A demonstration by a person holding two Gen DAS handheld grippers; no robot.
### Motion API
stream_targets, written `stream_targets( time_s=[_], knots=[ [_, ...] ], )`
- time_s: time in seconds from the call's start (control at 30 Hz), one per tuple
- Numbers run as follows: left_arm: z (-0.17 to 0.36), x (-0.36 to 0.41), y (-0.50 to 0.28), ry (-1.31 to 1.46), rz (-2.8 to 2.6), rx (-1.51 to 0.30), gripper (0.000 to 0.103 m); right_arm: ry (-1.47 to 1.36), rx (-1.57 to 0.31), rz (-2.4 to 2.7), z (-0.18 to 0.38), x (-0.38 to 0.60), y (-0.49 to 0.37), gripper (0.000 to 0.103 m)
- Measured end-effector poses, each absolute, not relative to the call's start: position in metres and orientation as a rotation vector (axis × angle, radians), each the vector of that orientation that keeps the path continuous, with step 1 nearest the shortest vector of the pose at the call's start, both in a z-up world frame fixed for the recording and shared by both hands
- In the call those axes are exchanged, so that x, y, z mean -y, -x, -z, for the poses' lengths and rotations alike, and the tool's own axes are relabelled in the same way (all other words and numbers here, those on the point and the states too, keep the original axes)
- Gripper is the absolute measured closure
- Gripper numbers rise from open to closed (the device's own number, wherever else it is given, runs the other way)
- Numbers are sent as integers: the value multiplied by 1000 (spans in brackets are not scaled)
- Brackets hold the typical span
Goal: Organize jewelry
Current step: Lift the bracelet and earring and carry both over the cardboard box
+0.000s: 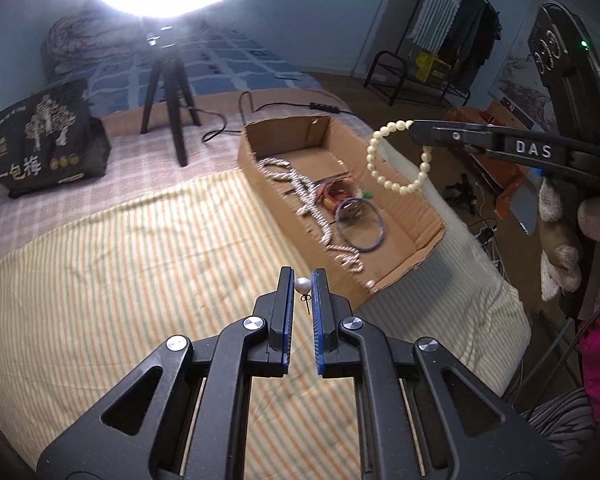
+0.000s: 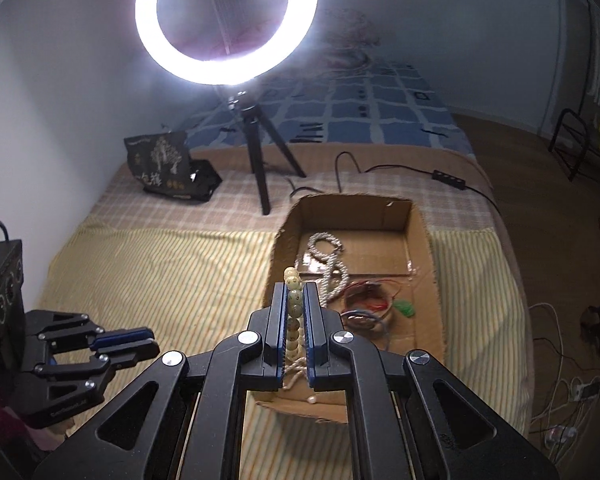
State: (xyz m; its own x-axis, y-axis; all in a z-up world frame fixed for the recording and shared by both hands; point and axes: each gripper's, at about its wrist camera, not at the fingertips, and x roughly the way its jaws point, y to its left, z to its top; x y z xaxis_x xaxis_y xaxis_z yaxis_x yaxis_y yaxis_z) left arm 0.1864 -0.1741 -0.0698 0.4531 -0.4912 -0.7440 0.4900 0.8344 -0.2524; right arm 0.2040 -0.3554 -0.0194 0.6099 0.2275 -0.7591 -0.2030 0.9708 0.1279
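Note:
My left gripper (image 1: 302,278) is shut on a small pearl earring (image 1: 302,286), held above the striped cloth just left of the cardboard box (image 1: 400,236). My right gripper (image 2: 295,290) is shut on a cream bead bracelet (image 2: 294,300); in the left wrist view the bracelet (image 1: 396,160) hangs from the right gripper (image 1: 416,130) above the box's right side. The box (image 2: 424,248) holds a long pearl necklace (image 1: 312,204), red cords (image 1: 336,196), a dark bangle (image 1: 360,226), a green piece (image 2: 404,307) and a loose pearl (image 2: 312,400). The left gripper (image 2: 153,342) shows at the left of the right wrist view.
A ring light on a black tripod (image 2: 259,152) stands behind the box, its cable and switch (image 2: 448,178) running right. A black printed bag (image 1: 43,140) sits at the far left. The bed edge drops off right of the box, with cables on the floor (image 2: 560,380).

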Motion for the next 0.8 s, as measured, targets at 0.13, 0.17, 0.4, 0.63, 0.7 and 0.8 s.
stream_targets(
  time_s=[0.13, 0.17, 0.4, 0.63, 0.7, 0.8],
  knots=[
    [68, 190, -189, -10, 625, -908, 97, -30, -872, -225, 18, 365, -210, 97],
    [67, 193, -190, -16, 629, -903, 97, -30, -872, -222, 18, 368, -210, 97],
    [64, 213, -195, -32, 646, -887, 97, -19, -873, -195, 24, 381, -223, 97],
    [65, 235, -203, -42, 658, -881, 97, -21, -879, -164, 32, 394, -242, 97],
    [66, 242, -206, -43, 662, -880, 97, -24, -881, -157, 34, 397, -246, 97],
    [68, 250, -209, -50, 665, -874, 97, -28, -887, -153, 39, 402, -254, 97]
  ],
)
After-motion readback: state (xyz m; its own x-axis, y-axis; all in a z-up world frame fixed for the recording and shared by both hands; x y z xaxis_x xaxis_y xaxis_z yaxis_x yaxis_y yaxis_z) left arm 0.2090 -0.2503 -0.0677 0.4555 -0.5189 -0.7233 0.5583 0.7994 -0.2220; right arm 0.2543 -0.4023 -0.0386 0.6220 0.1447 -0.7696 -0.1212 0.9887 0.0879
